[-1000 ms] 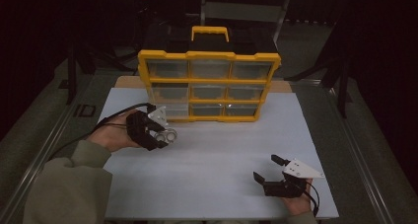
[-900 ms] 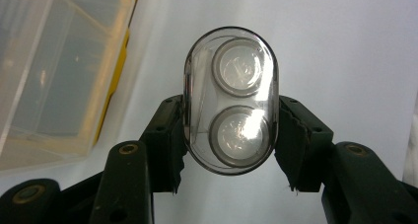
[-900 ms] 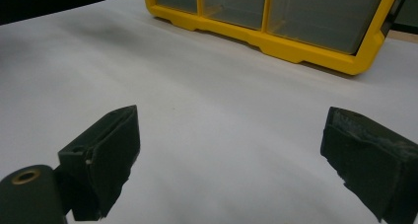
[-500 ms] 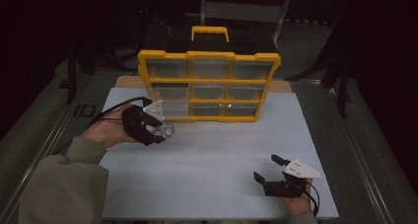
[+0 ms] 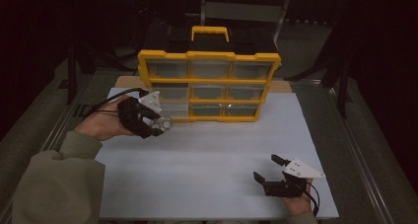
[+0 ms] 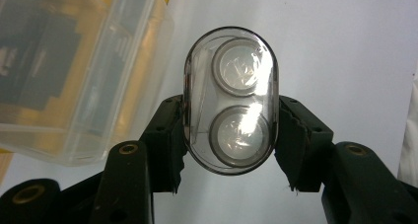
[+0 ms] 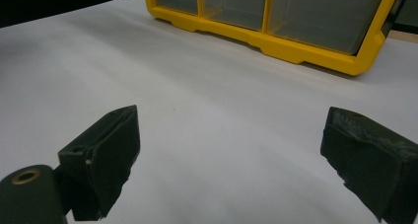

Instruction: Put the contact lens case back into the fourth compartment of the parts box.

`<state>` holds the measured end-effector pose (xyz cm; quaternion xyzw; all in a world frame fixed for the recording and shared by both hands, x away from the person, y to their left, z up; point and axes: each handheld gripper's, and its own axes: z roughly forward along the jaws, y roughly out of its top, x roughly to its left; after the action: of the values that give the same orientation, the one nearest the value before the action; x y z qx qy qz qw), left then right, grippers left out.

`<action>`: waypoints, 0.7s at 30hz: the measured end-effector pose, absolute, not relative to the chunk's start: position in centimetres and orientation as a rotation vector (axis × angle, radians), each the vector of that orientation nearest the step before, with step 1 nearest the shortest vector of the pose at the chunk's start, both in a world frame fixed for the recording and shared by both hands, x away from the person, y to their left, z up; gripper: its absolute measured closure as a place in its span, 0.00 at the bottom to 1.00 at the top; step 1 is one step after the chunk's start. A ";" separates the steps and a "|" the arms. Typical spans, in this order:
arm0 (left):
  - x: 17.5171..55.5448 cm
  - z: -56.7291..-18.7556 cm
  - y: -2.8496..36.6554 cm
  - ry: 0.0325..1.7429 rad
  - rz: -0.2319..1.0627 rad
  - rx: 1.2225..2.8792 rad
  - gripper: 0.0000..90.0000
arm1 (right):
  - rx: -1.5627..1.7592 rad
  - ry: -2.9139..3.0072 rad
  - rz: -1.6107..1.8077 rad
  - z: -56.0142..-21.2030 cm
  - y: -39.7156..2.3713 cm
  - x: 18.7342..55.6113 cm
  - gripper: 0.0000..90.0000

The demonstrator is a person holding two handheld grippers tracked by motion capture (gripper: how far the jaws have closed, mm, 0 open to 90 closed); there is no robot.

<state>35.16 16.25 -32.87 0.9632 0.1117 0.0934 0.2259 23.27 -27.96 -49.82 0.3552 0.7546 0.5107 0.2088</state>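
1. One clear oval plastic case (image 6: 230, 99) with two round discs inside is clamped between the left gripper (image 5: 156, 119) jaws, beside the yellow drawer organiser (image 5: 209, 86).
2. The right gripper (image 5: 268, 170) jaws are spread, empty.
3. Placement is judged pending.

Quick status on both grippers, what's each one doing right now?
Left gripper: shut on the clear capsule-shaped case, near the yellow organizer.
Right gripper: open, empty, over the white sheet.
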 end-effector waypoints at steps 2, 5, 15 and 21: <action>35.2 -32.6 16.2 0.311 0.263 2.654 0.55 | 0.988 2.099 1.421 -49.8 -28.0 23.3 0.08; 35.4 -32.1 16.2 0.308 0.264 2.656 0.55 | 0.986 2.100 1.422 -49.8 -28.0 23.3 0.08; 36.0 -30.8 16.1 0.313 0.280 2.656 0.55 | 0.990 2.097 1.424 -49.8 -28.0 23.3 0.08; 36.5 -30.1 16.1 0.318 0.286 2.659 0.55 | 0.995 2.094 1.427 -49.8 -28.0 23.3 0.08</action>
<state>36.49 16.07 -30.15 0.9626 0.1153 0.1036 0.2223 23.27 -27.97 -49.81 0.3574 0.7524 0.5128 0.2081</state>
